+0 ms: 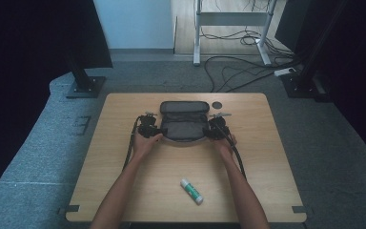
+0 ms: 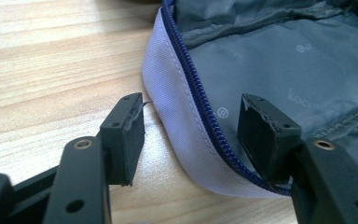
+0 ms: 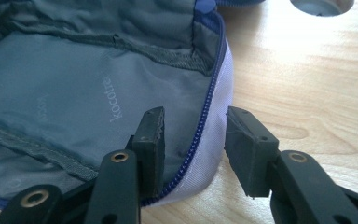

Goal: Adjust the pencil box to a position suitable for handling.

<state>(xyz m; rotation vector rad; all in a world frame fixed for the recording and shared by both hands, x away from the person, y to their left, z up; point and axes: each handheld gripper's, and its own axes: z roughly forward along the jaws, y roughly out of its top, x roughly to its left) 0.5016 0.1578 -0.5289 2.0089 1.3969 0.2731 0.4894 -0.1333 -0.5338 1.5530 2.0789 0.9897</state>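
Observation:
An open pencil case with grey lining, a lilac outer wall and a blue zipper lies at the table's far middle. My left gripper is at its left end and my right gripper at its right end. In the left gripper view the open gripper straddles the case's rim, one jaw outside over the wood, one inside over the lining. In the right gripper view the gripper straddles the zipper edge likewise, with small gaps at both pads.
A white glue stick with a green label lies near the front of the wooden table. A round cable hole sits just behind the case's right end. Cables and stand feet are on the floor beyond.

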